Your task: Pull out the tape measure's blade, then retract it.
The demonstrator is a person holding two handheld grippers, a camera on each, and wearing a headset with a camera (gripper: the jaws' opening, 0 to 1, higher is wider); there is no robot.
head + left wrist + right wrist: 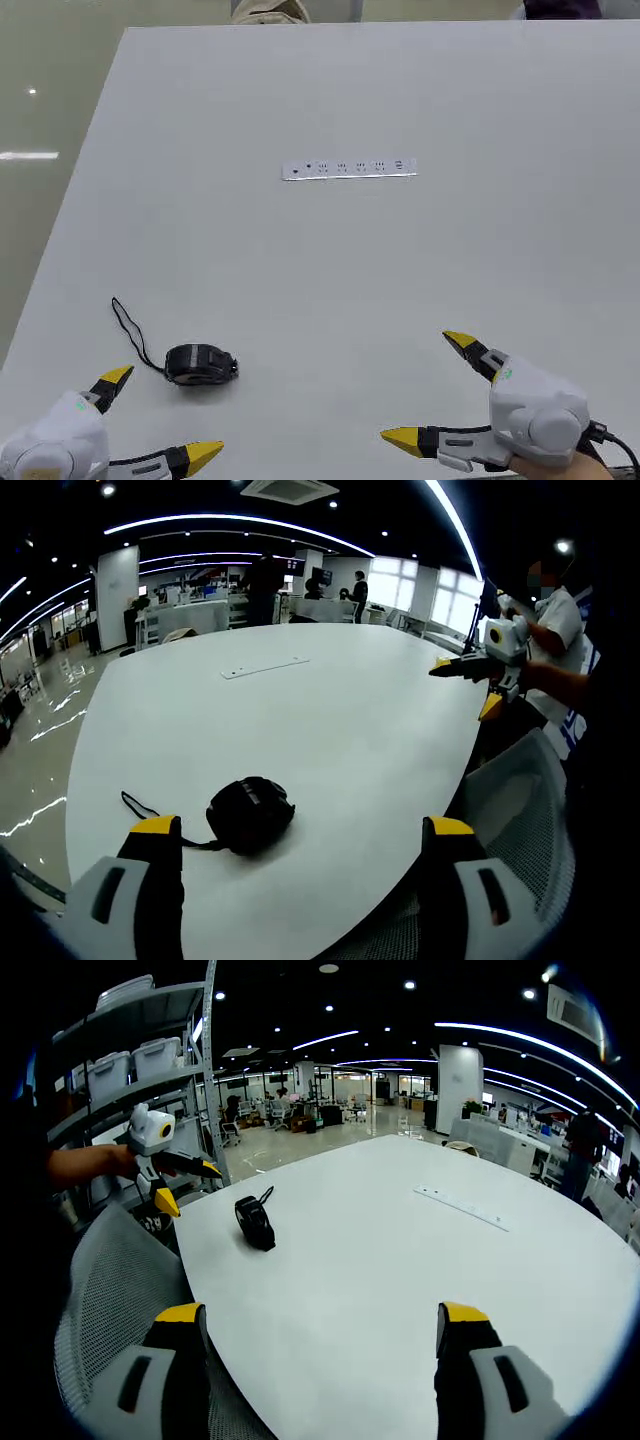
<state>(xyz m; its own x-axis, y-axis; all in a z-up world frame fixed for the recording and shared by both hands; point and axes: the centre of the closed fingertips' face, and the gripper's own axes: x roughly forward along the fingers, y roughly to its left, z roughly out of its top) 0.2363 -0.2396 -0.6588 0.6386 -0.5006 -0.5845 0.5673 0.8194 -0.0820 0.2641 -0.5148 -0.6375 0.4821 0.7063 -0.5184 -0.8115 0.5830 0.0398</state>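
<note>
The tape measure [200, 363] lies on the table [350, 270] near my left gripper [160, 415]. Its jaws, and those of the right gripper [430, 388], stand apart and empty. I judge the case small, hard and smooth, so I would clamp its flat sides and pinch the blade tip.

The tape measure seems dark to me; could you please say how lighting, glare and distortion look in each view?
Head view: soft even light, the tape measure sharp, glare on the floor. Left gripper view: fisheye bows the table edge and ceiling lights; it reads near-black. Right gripper view: same bowing, it looks small and dark.
</note>
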